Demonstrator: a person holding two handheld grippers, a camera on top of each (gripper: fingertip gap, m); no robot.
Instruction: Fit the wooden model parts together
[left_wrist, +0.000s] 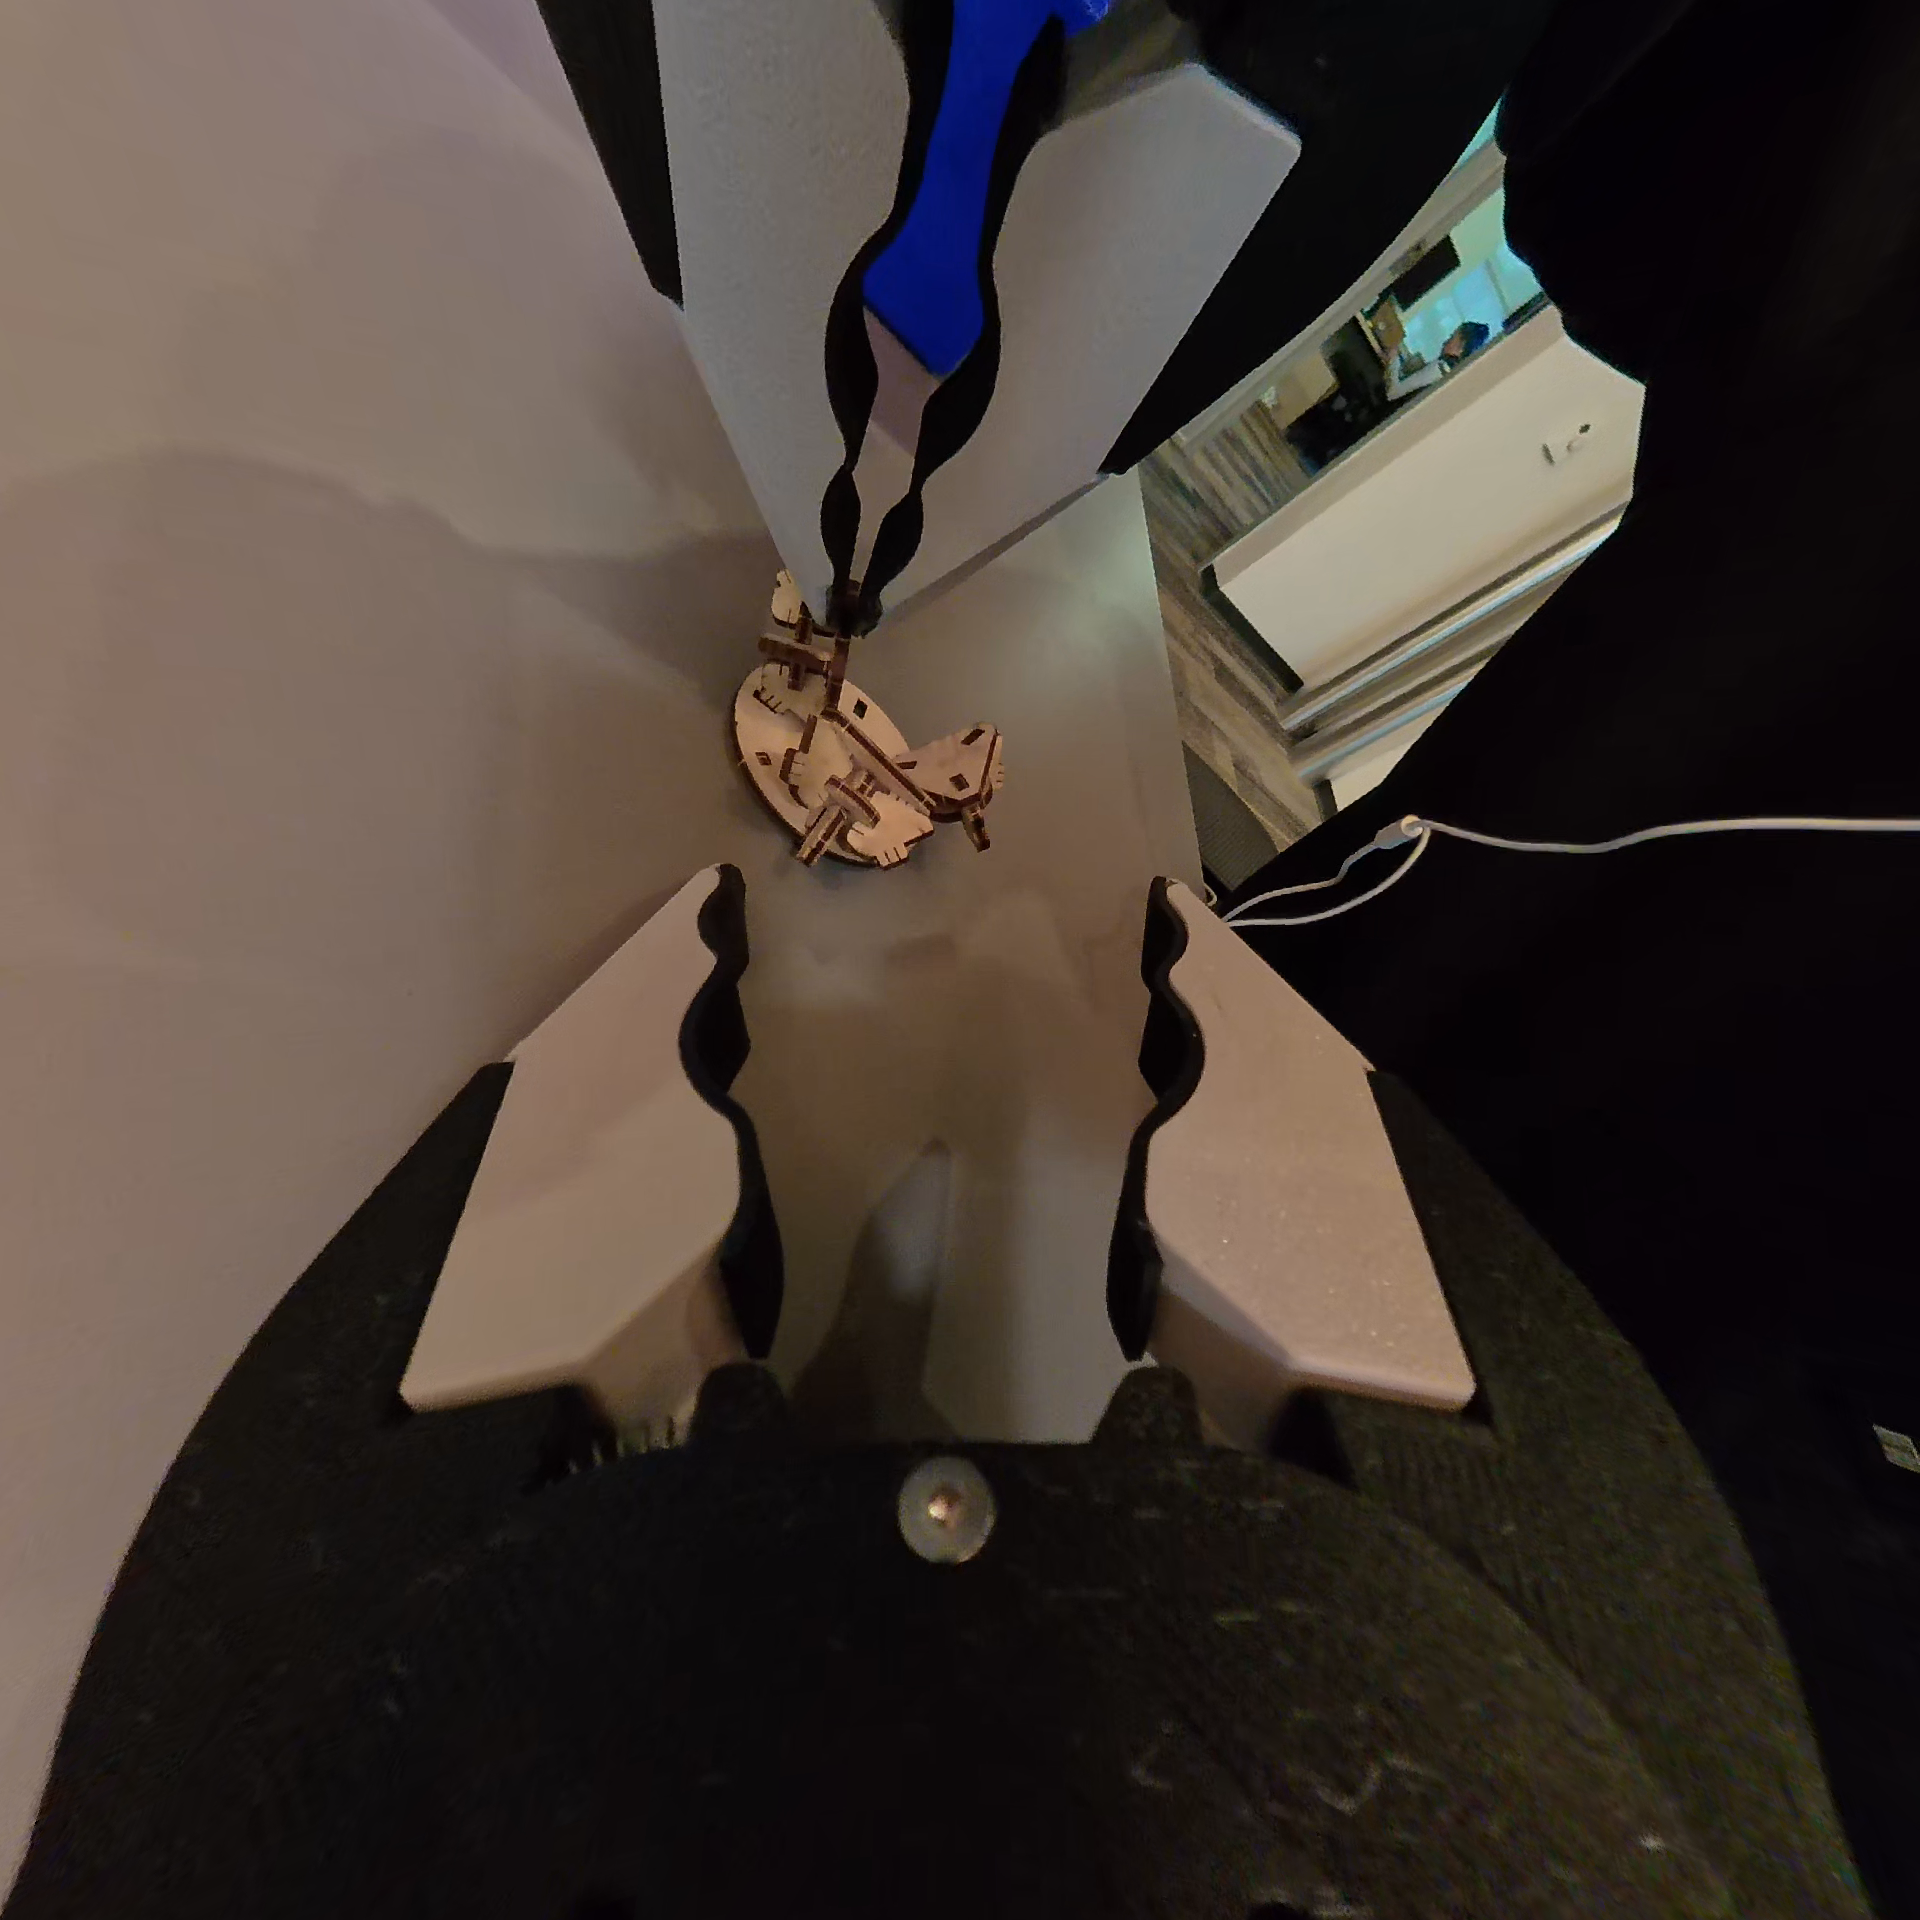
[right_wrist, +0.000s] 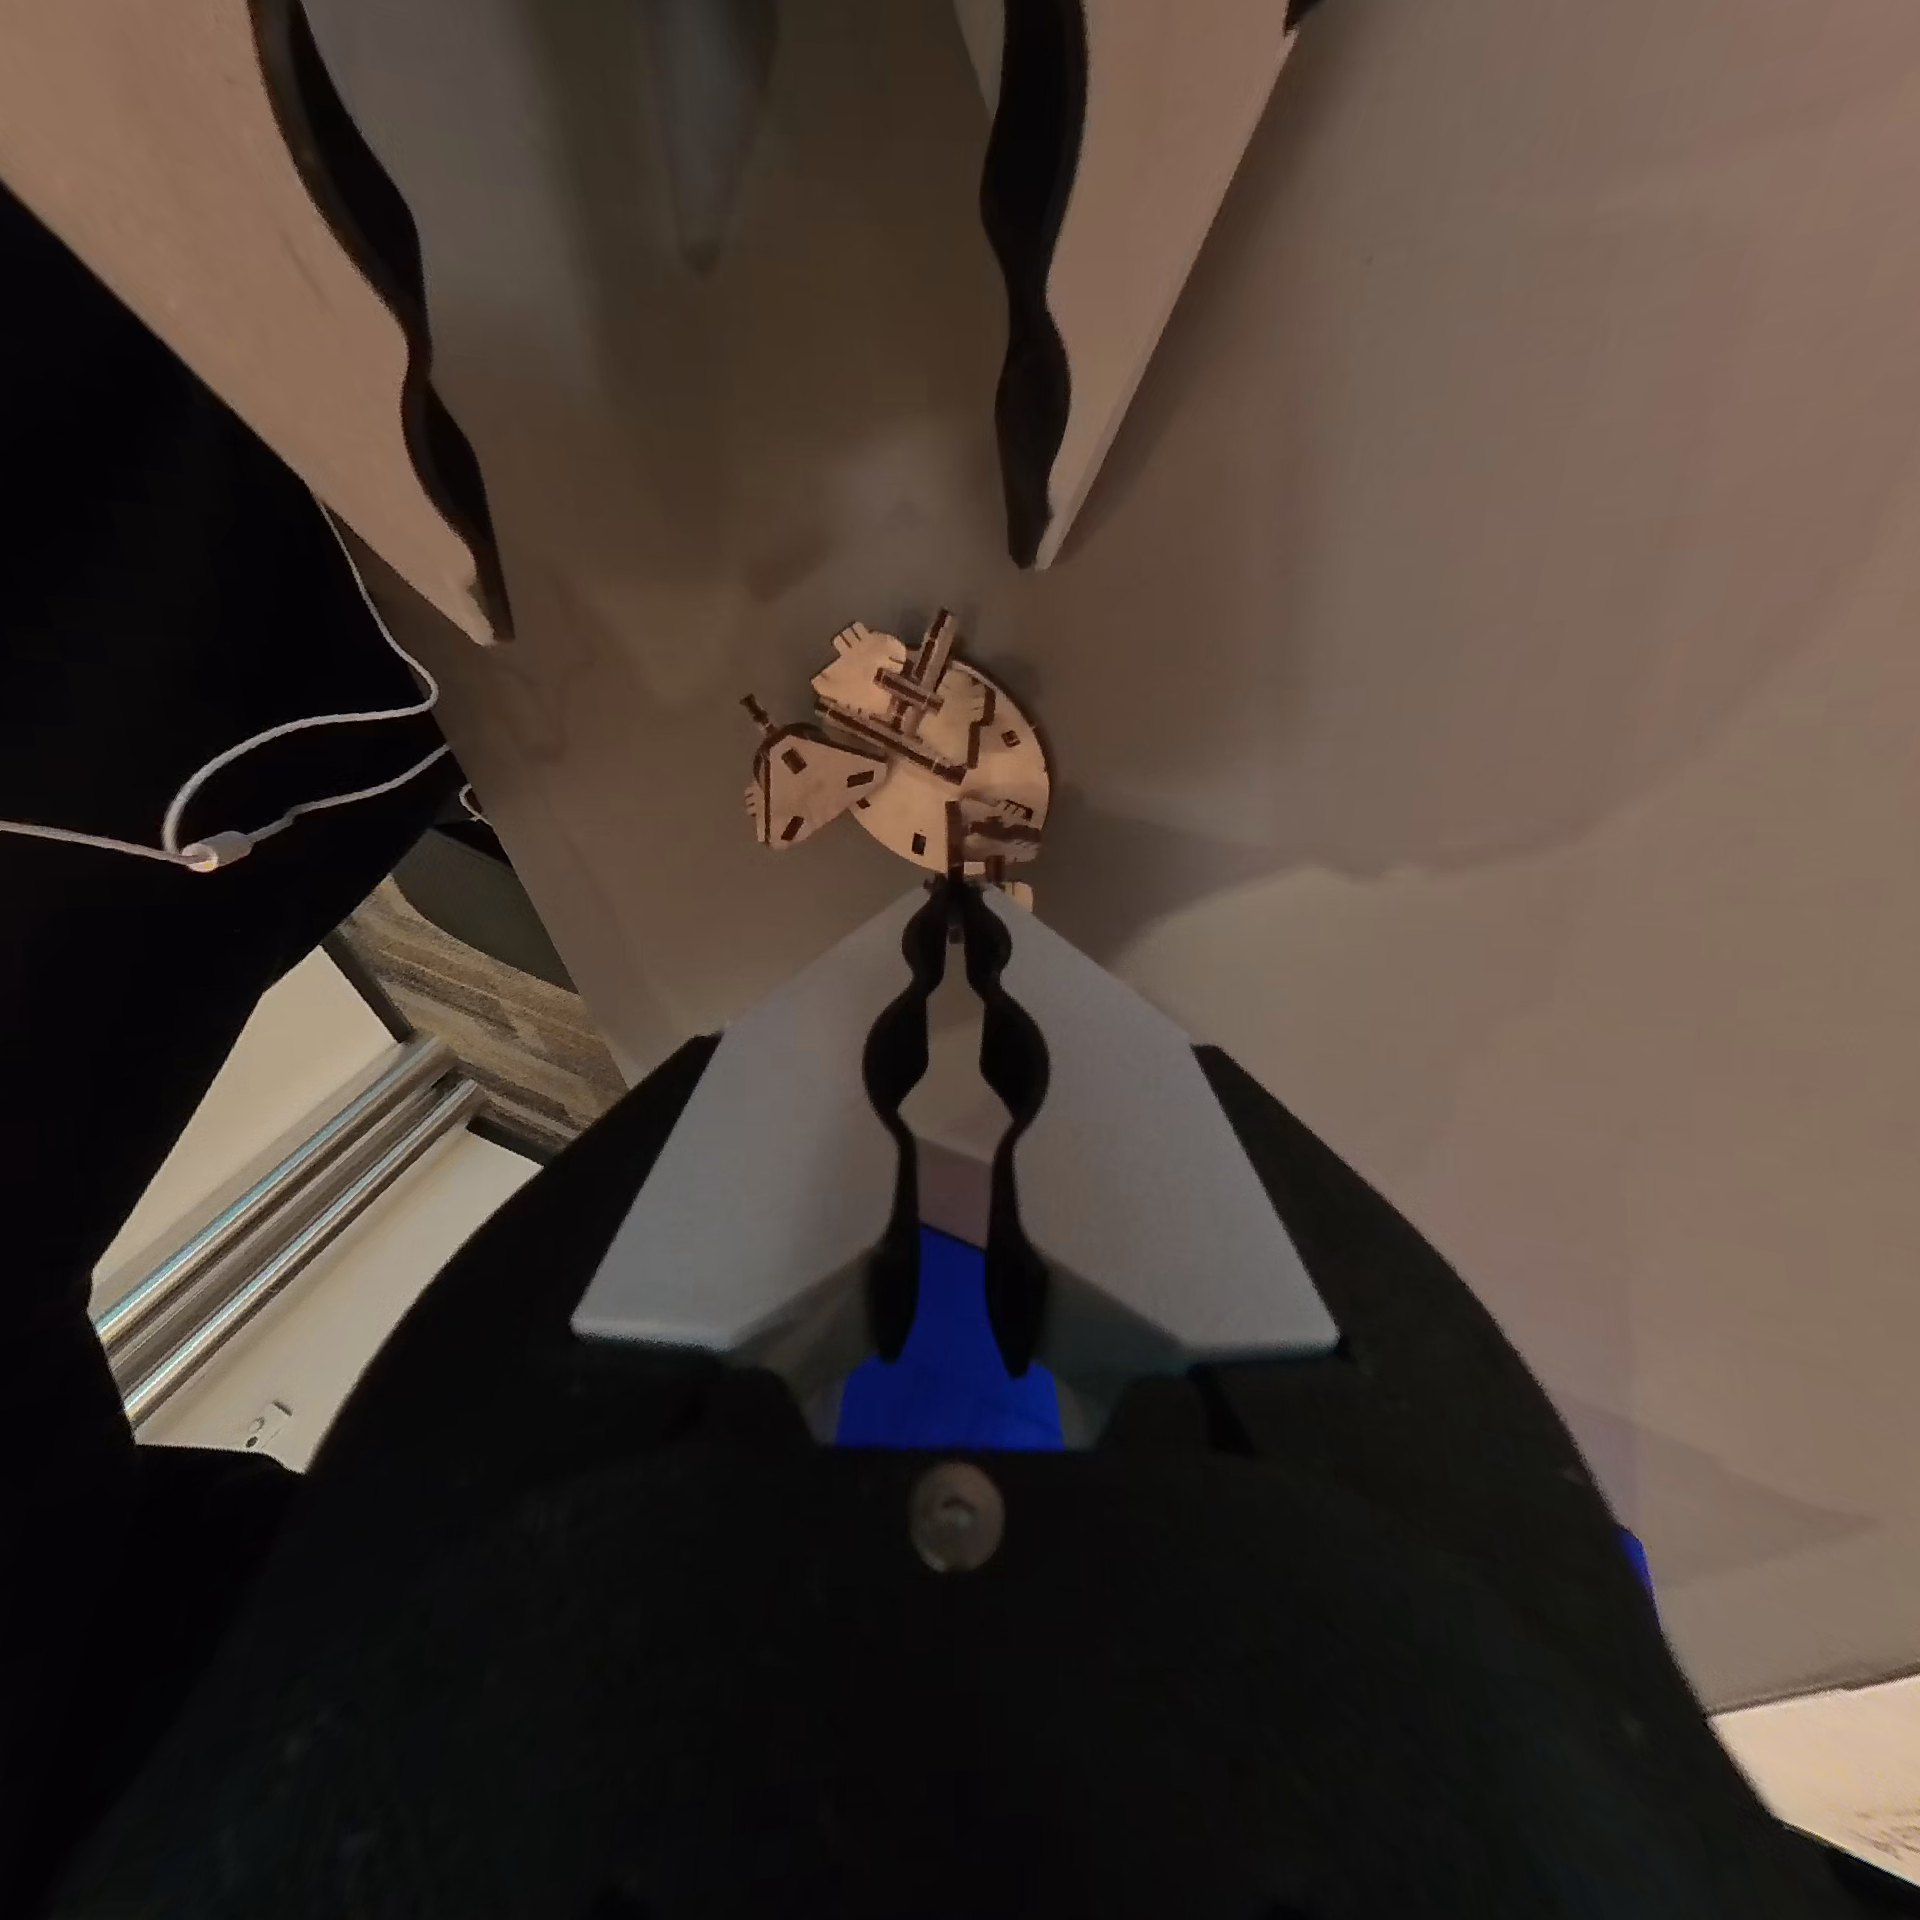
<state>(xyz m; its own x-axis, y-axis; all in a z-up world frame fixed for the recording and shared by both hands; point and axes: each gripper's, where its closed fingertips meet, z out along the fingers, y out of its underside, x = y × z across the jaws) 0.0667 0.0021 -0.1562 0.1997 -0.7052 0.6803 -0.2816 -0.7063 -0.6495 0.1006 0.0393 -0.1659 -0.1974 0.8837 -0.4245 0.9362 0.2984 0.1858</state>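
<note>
Left wrist view looks along two white fingers with wavy black pads, set wide apart on nothing; this left gripper hovers above a pale grey matte tabletop. Just beyond its fingertips, apart from them, lies a small laser-cut plywood model: a flat round disc with dark burnt edges, notched wing-shaped plates slotted across it, and a triangular plate jutting toward the table's right edge. Facing it from the far side is the right gripper, coming down steeply, its black pads drawn together at the tips on a thin upright wooden strip at the far rim of the model; a blue part shows between its fingers higher up. Right wrist view shows the same meeting from the other side: the right gripper pinches that slim strip edge-on right at its fingertips, with the model lying directly ahead and the open left fingers beyond it. So the model sits between the two tools, the right one touching it, the left near but clear; the model's longest line runs crosswise to both. A white cable drapes over black cloth by the table edge. Beyond are a patterned floor, white furniture and metal rails.
</note>
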